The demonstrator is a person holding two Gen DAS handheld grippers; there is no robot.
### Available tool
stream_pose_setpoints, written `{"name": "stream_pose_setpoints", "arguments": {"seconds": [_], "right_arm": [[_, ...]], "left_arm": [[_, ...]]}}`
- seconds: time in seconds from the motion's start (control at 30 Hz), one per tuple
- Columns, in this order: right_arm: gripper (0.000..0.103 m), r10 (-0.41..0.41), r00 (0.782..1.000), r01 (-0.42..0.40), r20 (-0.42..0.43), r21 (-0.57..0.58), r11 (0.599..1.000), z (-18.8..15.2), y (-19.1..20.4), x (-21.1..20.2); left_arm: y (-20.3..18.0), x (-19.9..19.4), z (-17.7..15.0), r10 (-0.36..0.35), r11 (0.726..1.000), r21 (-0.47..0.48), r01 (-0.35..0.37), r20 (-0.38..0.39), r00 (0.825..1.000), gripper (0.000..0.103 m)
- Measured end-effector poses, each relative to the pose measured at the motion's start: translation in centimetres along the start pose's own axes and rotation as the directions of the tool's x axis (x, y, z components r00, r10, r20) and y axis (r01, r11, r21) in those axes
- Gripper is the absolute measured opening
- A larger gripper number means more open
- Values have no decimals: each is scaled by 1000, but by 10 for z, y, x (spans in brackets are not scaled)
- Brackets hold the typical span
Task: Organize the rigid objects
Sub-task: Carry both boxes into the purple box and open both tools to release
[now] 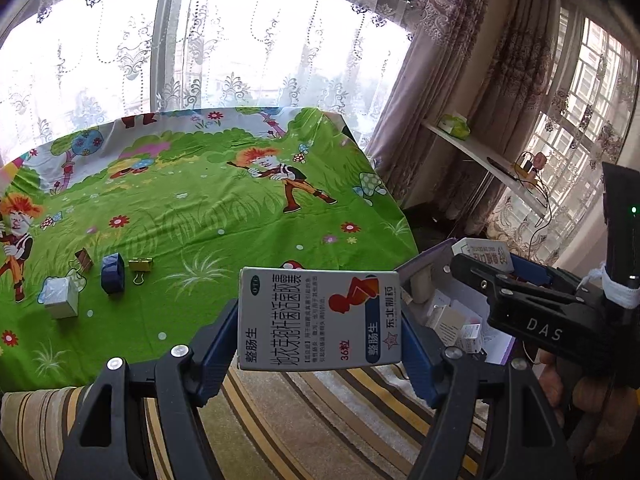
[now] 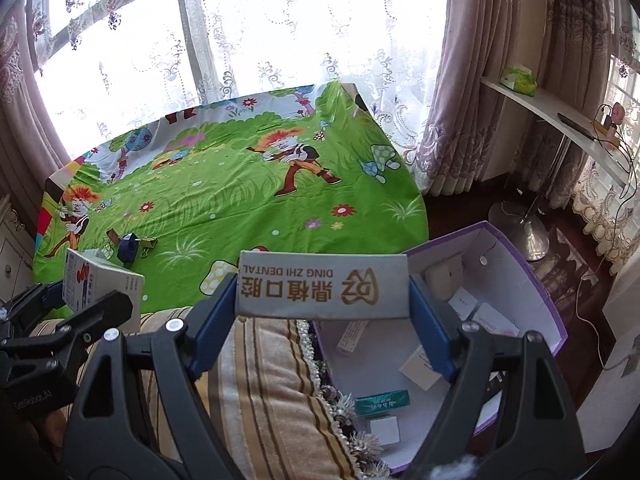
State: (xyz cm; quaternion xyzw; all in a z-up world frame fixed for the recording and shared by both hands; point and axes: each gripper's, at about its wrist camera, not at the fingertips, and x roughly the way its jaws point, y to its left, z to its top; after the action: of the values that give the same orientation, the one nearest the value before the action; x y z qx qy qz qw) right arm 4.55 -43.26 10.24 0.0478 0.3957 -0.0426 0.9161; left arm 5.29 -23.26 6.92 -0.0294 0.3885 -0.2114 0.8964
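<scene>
I am carrying two cartons off the bed toward the purple box (image 2: 532, 276), which sits open on the floor just beside the bed's near corner, and I judge the step in hand to be dropping both inside. To do it well I should bring each carton fully over the box's white interior before letting go, lower it close to the packets already lying there, and release one side at a time — the two grippers ride near each other and could knock together above the rim. My left gripper (image 1: 320, 320) is spread wide yet pinching the medicine carton (image 1: 320, 318) by its two short ends, blue pads flat against it; it hangs over the striped cushion (image 1: 36, 416), not yet above the box. My right gripper (image 2: 322, 290) is likewise spread wide and clamped on the grey dental carton (image 2: 322, 286), holding it by its ends at the box's near-left edge. Left on the green sheet (image 2: 224, 188), well away from the box, are a small white box (image 1: 60, 296), a blue tape roll (image 1: 113, 278) and two binder clips (image 1: 141, 266) — work for later, I judge.
</scene>
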Motion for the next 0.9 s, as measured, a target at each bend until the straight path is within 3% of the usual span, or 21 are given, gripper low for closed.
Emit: {"name": "stream_pose_setpoints", "arguments": {"seconds": [0.3,0.63,0.7,0.9], "right_arm": [[84,-145,989,144,16,51,988,3,-45,-7],[84,-187,982,185,13,105,977,2,-68,-11],[88,-183,983,180,13,116,977,2,-70,-11],[92,-174,985,171,13,123,978,2,-70,-10]], "left_arm": [[-42,18,2,-116,990,76,119,-45,992,74],[-84,30,3,-234,957,155,246,-88,968,75],[-89,33,3,-232,955,165,246,-99,968,84],[-82,36,4,-220,961,147,235,-107,970,84]]}}
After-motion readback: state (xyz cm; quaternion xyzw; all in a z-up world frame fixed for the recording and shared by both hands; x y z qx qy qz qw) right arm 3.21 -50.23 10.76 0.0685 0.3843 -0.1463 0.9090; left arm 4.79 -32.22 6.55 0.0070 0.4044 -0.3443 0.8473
